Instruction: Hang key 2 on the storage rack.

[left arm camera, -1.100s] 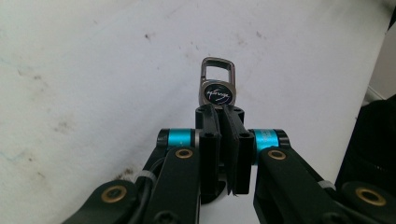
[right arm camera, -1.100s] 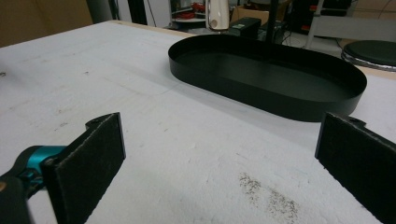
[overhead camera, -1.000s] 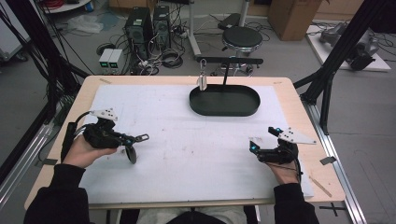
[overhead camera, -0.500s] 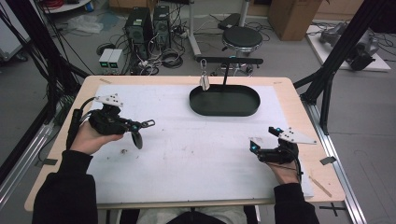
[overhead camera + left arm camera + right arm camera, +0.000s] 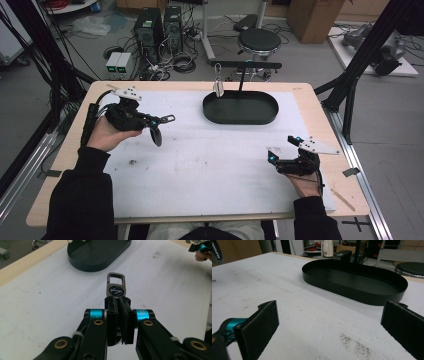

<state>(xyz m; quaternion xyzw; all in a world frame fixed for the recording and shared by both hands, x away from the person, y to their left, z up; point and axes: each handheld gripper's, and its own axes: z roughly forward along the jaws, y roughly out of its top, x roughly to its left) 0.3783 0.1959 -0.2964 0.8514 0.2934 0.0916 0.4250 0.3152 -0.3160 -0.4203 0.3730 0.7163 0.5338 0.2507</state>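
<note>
Object in hand: a small metal keychain with a silver carabiner clip and a round black emblem [image 5: 116,288]. In the left gripper view it sits at the centre of the frame, clip end pointing away toward the upper edge, its lower end pinched between the closed black jaws. In the high view the keychain [image 5: 168,119] shows at left of centre, sticking out sideways toward the right of the frame, above the white mat and clear of it.

Left gripper [image 5: 159,121]: jaws drawn fully together on the keychain's lower end, held in the person's left hand [image 5: 107,134] at the left side of the frame, over the mat's upper left part.

Black oval metal tray [image 5: 240,107]: upper centre of the high view, well apart from the keychain, resting on the white foam mat [image 5: 210,160]. A black T-shaped stand rises from the tray's far side, and a small pale tag [image 5: 218,86] hangs from its bar, over the tray's left end.

Right gripper [image 5: 283,148]: lower right of the high view, resting low at the mat, jaws spread wide with nothing between them. In the right gripper view its two dark pads [image 5: 263,321] frame bare mat, tray beyond.

Light wooden table [image 5: 70,145] under the mat.
</note>
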